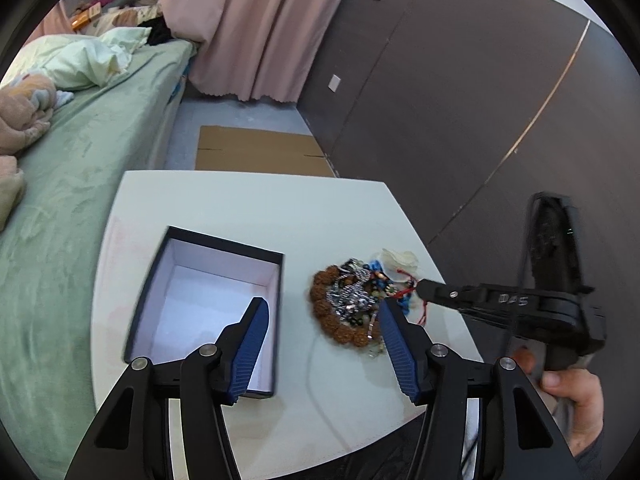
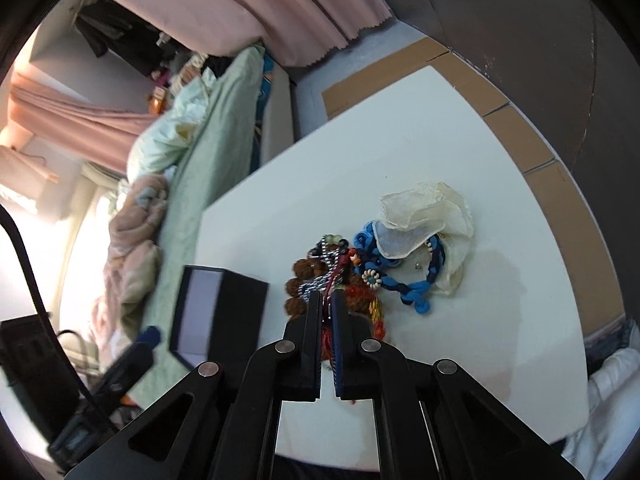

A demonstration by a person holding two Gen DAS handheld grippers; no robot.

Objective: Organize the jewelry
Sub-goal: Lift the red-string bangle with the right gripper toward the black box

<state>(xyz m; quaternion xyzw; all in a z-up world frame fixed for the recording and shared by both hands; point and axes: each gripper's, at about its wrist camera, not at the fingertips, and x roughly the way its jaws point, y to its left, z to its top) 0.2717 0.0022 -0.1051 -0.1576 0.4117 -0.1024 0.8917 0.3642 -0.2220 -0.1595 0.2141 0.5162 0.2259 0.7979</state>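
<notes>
Box on table; jewelry pile just right of it; bed left of table.

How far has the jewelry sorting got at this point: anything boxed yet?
Done: nothing boxed; the open black box shows a bare white inside. In hand: the right gripper has its fingers shut on a red cord at the edge of the jewelry pile; the left gripper is open, holding nothing. Left: the whole tangle, including the brown bead strand, blue braided piece and cream fabric piece.
</notes>
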